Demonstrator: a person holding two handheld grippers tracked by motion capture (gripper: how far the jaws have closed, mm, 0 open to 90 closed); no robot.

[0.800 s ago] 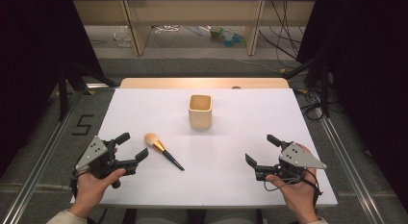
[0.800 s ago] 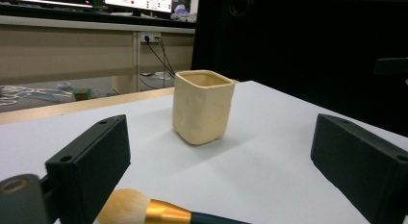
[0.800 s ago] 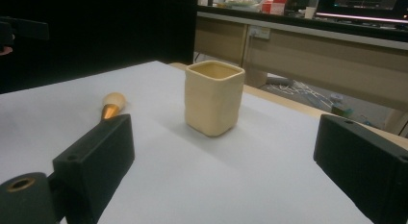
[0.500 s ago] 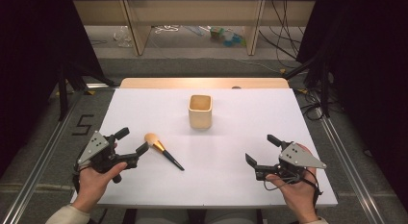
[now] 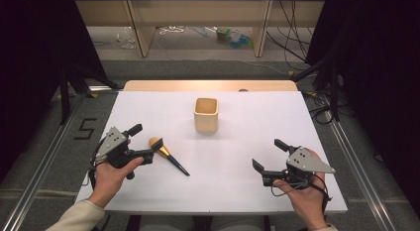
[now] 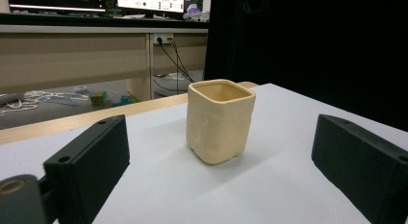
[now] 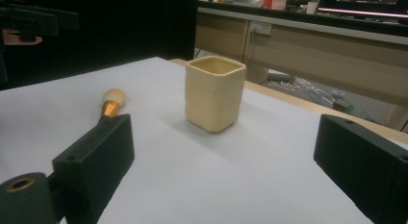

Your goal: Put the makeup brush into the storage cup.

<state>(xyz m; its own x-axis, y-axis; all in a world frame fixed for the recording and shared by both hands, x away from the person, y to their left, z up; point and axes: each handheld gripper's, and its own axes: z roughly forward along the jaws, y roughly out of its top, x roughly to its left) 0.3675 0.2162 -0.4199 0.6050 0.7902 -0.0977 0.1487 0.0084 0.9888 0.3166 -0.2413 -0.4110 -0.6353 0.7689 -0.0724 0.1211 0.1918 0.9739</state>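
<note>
My left gripper [image 5: 144, 142] stands with jaws apart, empty, just left of the makeup brush [image 5: 167, 155] lying on the white table [image 5: 237, 191]. My right gripper [image 5: 269, 155], likewise spread, hovers near right. Cream square cup [image 5: 206, 114] stands far centre.

1. A white table [image 5: 247, 156] with a bare wooden strip along its far edge.
2. A cream square cup [image 5: 206, 114] stands upright near the middle.
3. A brush [image 5: 167, 154], seemingly a makeup brush, lies left of centre.

cup [image 5: 206, 115] mid-table, brush [image 5: 167, 154] beside left tongs [image 5: 146, 141]
</note>
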